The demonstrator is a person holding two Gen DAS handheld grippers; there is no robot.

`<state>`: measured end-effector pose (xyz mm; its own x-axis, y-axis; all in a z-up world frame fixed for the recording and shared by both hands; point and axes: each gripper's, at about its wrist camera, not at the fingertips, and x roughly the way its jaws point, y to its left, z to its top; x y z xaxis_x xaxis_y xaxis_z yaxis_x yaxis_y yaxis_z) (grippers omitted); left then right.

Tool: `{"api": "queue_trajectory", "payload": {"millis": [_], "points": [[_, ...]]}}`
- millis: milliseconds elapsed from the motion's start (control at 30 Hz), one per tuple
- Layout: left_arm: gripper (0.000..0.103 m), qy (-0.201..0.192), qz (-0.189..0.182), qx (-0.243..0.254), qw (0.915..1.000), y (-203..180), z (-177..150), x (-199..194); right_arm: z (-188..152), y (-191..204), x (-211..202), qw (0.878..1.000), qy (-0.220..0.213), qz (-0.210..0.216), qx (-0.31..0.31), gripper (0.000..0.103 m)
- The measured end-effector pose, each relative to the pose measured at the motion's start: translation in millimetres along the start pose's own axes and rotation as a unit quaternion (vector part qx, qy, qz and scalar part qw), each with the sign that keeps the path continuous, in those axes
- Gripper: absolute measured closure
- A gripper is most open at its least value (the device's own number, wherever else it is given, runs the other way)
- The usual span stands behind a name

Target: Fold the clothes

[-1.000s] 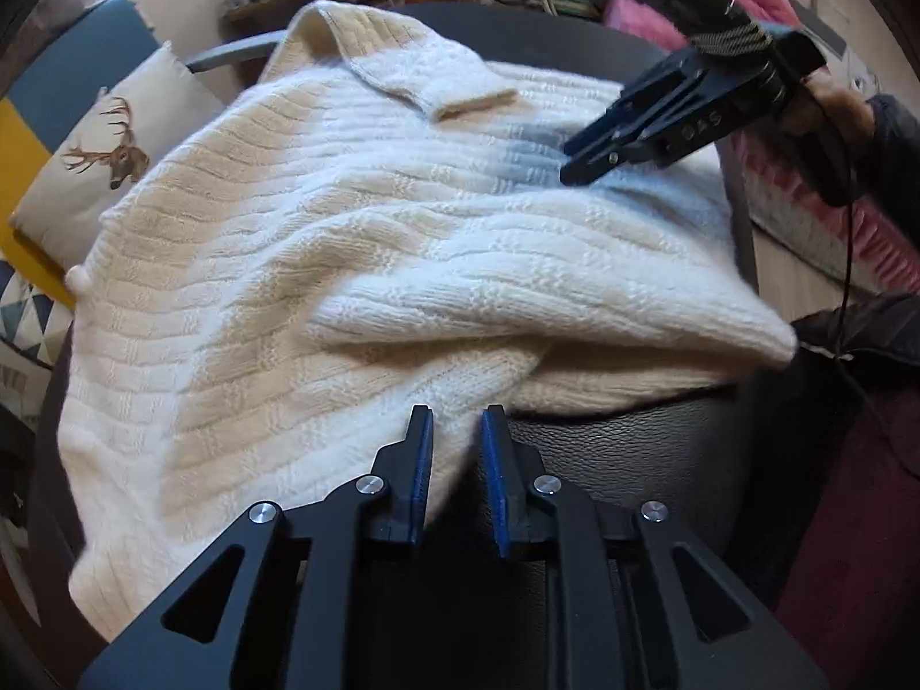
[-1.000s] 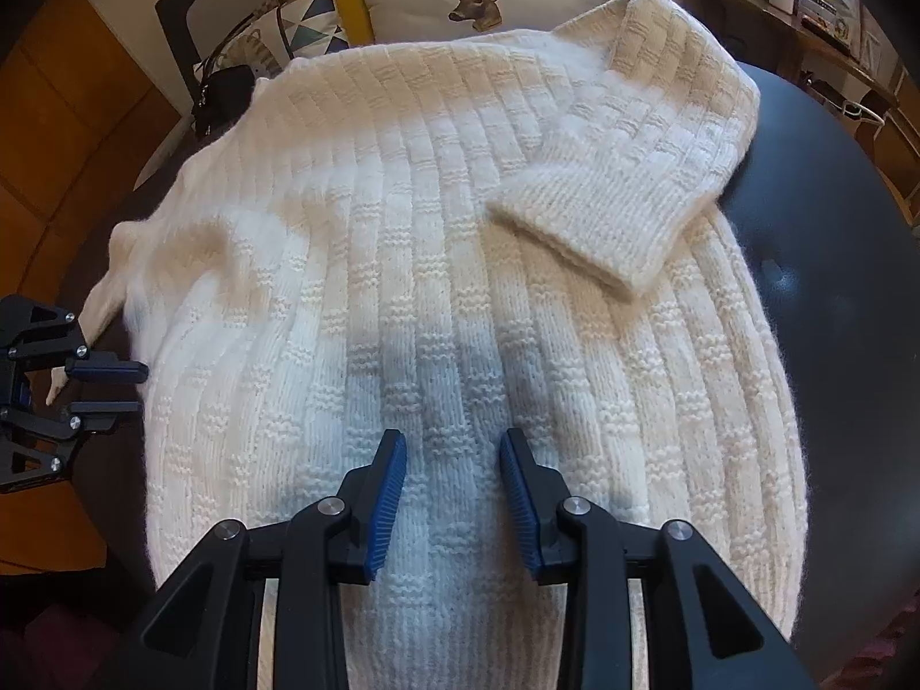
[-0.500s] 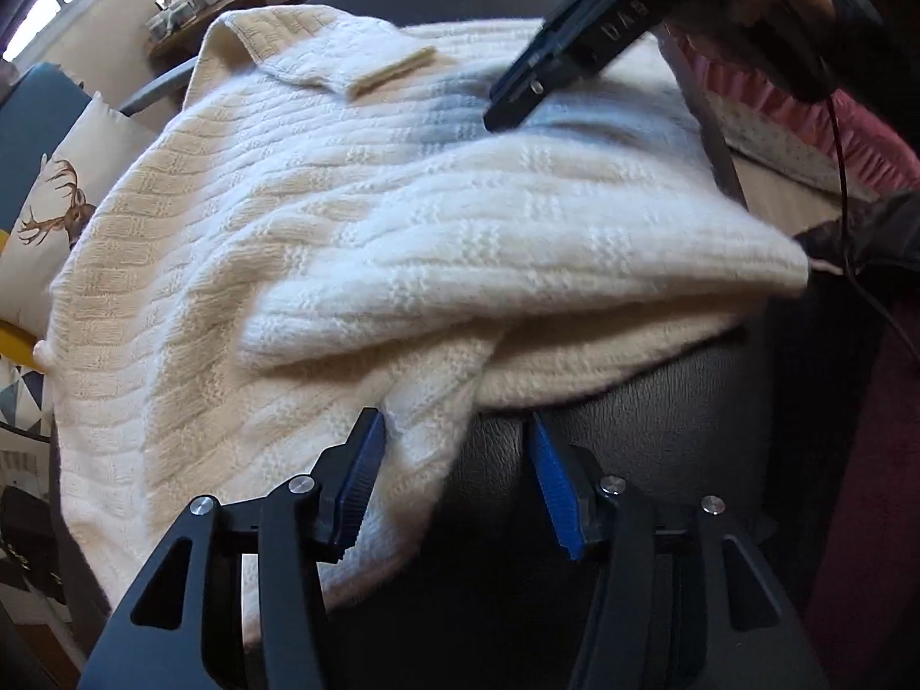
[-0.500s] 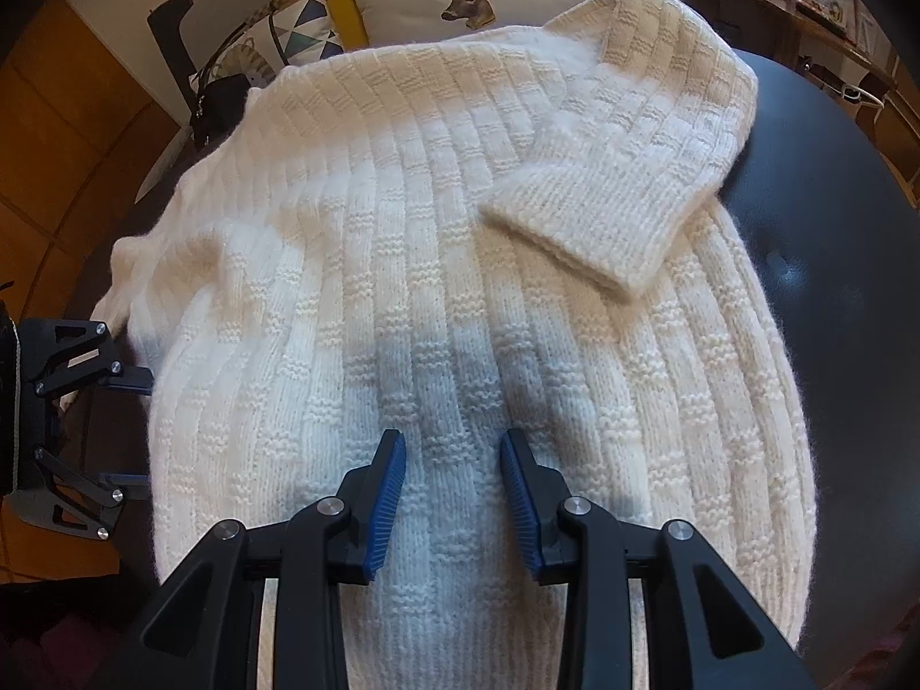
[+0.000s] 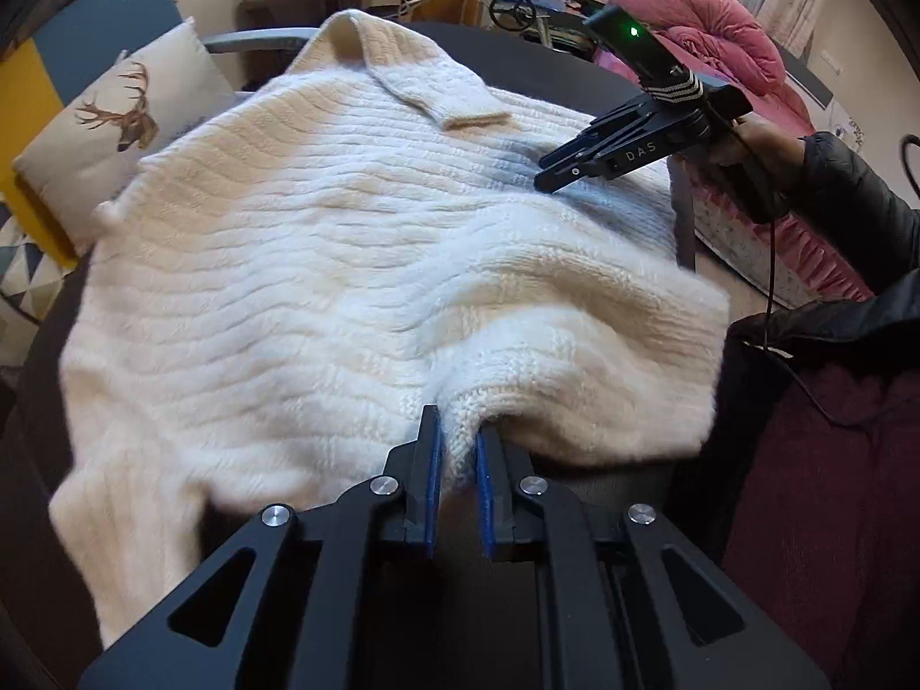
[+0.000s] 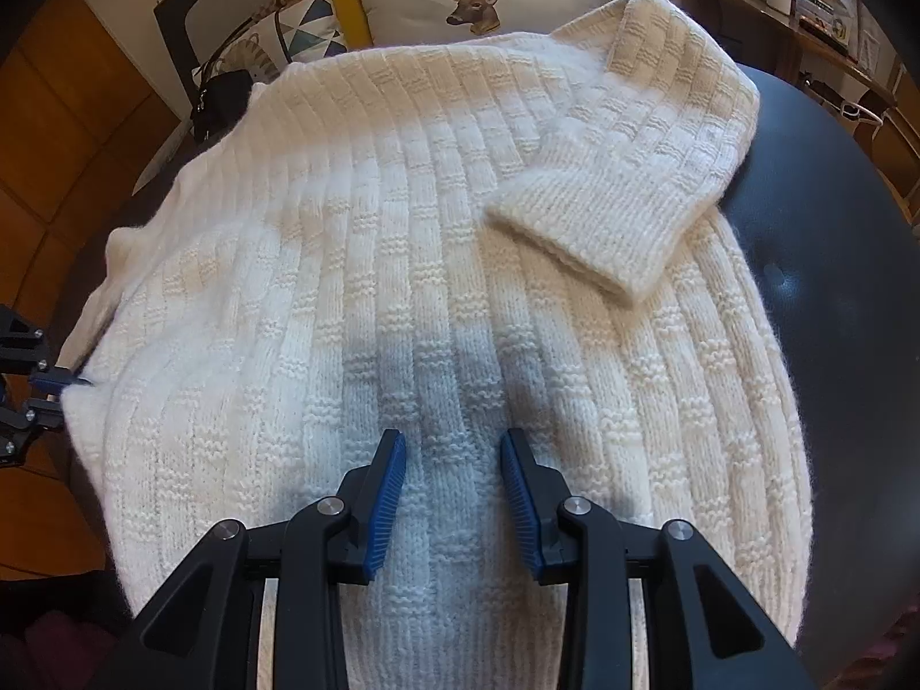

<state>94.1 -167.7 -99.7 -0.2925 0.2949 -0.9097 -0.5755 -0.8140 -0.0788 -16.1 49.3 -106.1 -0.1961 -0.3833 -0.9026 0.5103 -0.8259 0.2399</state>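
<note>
A cream knitted sweater (image 5: 345,264) lies spread over a round dark table (image 6: 834,287), one sleeve (image 6: 621,218) folded across its body. My left gripper (image 5: 457,460) is at the sweater's near edge, its jaws closing, and a bunched fold of knit is pinched between the blue pads. In the right wrist view that gripper (image 6: 52,385) shows at the far left, at the sweater's side edge. My right gripper (image 6: 454,460) hovers open over the sweater's (image 6: 431,264) lower middle with nothing between its fingers. It also shows from the left wrist view as the right gripper (image 5: 546,181), pointing down at the knit.
A deer-print cushion (image 5: 115,126) and a patterned cushion (image 6: 287,29) lie on a sofa past the table. A pink duvet (image 5: 719,17) is heaped at the right. A person's dark sleeve (image 5: 851,201) reaches in from the right. A black bag (image 6: 224,98) sits by the sofa.
My left gripper opened wide, moved onto the sweater's near edge and closed on a fold of it, which now bunches up. The right gripper has stayed in place.
</note>
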Motion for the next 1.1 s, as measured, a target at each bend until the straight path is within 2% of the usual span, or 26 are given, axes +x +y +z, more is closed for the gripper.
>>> {"api": "queue_trajectory", "payload": {"millis": [133, 233, 300, 367, 433, 500, 567, 667, 700, 800, 833, 867, 967, 1000, 1067, 1100], "points": [[0.092, 0.017, 0.023, -0.016, 0.9994, 5, -18, -12, 2, 2, 3, 1.000, 0.001, -0.010, -0.005, 0.068], [0.090, 0.040, 0.000, -0.084, 0.9957, 23, -33, -5, 0, -4, 1, 1.000, -0.002, -0.013, -0.006, 0.067], [0.090, 0.013, -0.016, -0.123, 0.9922, 30, -45, -16, 0, -7, 1, 1.000, -0.004, -0.014, -0.006, 0.067], [0.090, -0.041, -0.046, -0.181, 0.9816, 41, -59, -34, 0, -11, -1, 1.000, -0.005, -0.012, -0.006, 0.067], [0.090, -0.094, -0.049, -0.249, 0.9626, 58, -77, -47, 0, -15, -2, 1.000, -0.006, -0.010, -0.004, 0.067], [0.090, -0.140, -0.045, -0.315, 0.9376, 76, -95, -56, 0, -20, -3, 1.000, -0.008, -0.010, -0.003, 0.067], [0.090, -0.188, -0.037, -0.396, 0.8978, 100, -114, -61, -1, -24, -5, 1.000, -0.010, -0.011, -0.002, 0.067], [0.090, -0.236, -0.007, -0.477, 0.8470, 127, -129, -67, -1, -28, -8, 1.000, -0.011, -0.018, -0.003, 0.067], [0.090, -0.231, 0.016, -0.497, 0.8361, 138, -129, -68, 1, -29, -9, 1.000, -0.009, -0.023, -0.002, 0.067], [0.090, -0.234, 0.048, -0.523, 0.8181, 160, -121, -73, 8, -12, -18, 0.999, -0.025, -0.035, -0.009, 0.067], [0.090, -0.232, 0.050, -0.521, 0.8200, 165, -116, -74, 11, -3, -24, 0.999, -0.038, -0.031, -0.013, 0.068], [0.090, -0.228, 0.067, -0.513, 0.8250, 169, -106, -76, 18, 2, -31, 0.998, -0.054, -0.017, -0.015, 0.068], [0.090, -0.200, 0.105, -0.462, 0.8576, 171, -69, -68, 49, 20, -41, 0.995, -0.092, 0.003, -0.031, 0.068], [0.089, -0.189, 0.111, -0.446, 0.8677, 171, -55, -61, 69, 42, -31, 0.995, -0.098, 0.011, -0.034, 0.068], [0.087, -0.172, 0.097, -0.419, 0.8864, 169, -32, -42, 86, 66, -28, 0.993, -0.107, 0.022, -0.040, 0.067], [0.087, -0.162, 0.094, -0.406, 0.8946, 168, -21, -32, 93, 73, -23, 0.993, -0.109, 0.013, -0.044, 0.068]]}}
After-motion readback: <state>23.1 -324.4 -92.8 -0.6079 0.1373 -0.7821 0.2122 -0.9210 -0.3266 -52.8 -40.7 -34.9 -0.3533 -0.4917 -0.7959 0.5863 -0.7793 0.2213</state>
